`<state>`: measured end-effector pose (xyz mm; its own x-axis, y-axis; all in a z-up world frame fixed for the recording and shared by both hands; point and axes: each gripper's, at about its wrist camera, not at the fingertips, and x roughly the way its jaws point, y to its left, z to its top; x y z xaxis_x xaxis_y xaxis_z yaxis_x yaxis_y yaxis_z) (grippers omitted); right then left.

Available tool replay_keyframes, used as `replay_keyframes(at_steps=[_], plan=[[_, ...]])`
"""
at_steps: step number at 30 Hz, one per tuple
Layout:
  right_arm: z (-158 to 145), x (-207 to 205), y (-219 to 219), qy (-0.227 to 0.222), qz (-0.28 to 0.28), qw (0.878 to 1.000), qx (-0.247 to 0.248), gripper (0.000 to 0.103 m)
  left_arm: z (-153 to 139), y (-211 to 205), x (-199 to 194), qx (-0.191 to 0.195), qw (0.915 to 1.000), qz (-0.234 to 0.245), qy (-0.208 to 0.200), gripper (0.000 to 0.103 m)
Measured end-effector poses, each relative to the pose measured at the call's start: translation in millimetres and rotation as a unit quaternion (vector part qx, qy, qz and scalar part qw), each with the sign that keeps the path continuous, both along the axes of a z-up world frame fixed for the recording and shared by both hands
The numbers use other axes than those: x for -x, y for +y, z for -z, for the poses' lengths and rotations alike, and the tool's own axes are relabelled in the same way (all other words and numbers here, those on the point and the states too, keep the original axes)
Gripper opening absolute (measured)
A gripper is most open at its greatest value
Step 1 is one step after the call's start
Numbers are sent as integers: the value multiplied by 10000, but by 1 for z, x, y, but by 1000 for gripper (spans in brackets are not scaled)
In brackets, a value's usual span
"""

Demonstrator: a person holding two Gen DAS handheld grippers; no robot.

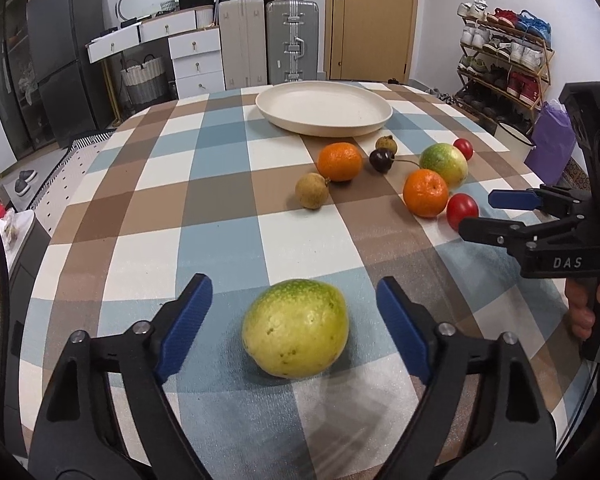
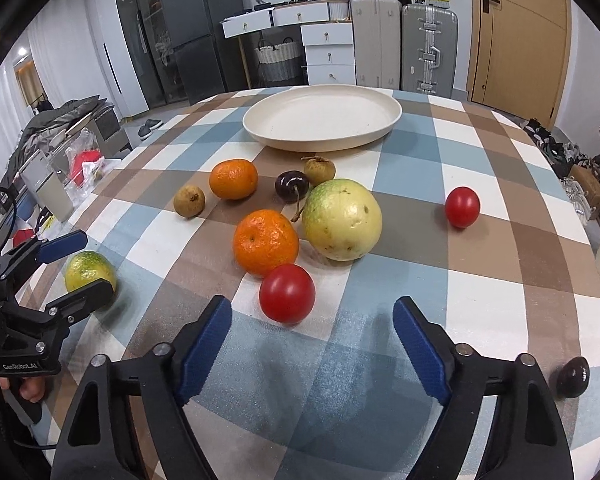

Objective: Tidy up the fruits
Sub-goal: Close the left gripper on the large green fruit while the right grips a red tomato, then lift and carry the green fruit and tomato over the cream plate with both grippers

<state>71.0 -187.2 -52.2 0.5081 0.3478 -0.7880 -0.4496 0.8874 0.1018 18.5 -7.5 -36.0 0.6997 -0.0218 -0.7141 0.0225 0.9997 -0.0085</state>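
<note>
Left gripper (image 1: 294, 312) spread wide, flanking the green-yellow guava (image 1: 295, 328) on the checked desk (image 1: 228, 240), pads clear of the skin on both sides. Right gripper (image 2: 312, 328) likewise agape, empty, poised just short of the near red tomato (image 2: 287, 293). Cream plate (image 2: 392, 120) bare at the far side, well apart from both. Remaining fruit clustered between: two oranges, a second guava (image 2: 342, 220), a dark cherry, longans. Risks judged from here: round guava squirting forward under an off-centre squeeze; tomato nudged into the near orange (image 2: 266, 242), rolled away, or bruised by hard closure.
</note>
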Motion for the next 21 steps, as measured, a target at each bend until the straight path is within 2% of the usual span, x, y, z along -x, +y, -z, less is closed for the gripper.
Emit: replay_keyframes(at_steps=[3, 5, 9, 15, 21], plan=[[4, -4, 3, 69, 6, 10000, 41, 76, 3, 0, -2, 70, 9999, 68, 116, 71], [5, -5, 5, 94, 20, 9999, 59, 73, 6, -1, -3, 110, 9996, 137, 198, 59], [8, -8, 4, 127, 55, 9999, 73, 68, 8, -2, -4, 156, 9993, 208, 263, 48], [8, -10, 7, 120, 59, 9999, 106, 59, 9, 2, -4, 389, 9984, 299, 283, 48], [8, -8, 12, 85, -7, 9999, 140, 44, 8, 2, -3, 409, 9983, 316, 265, 48]])
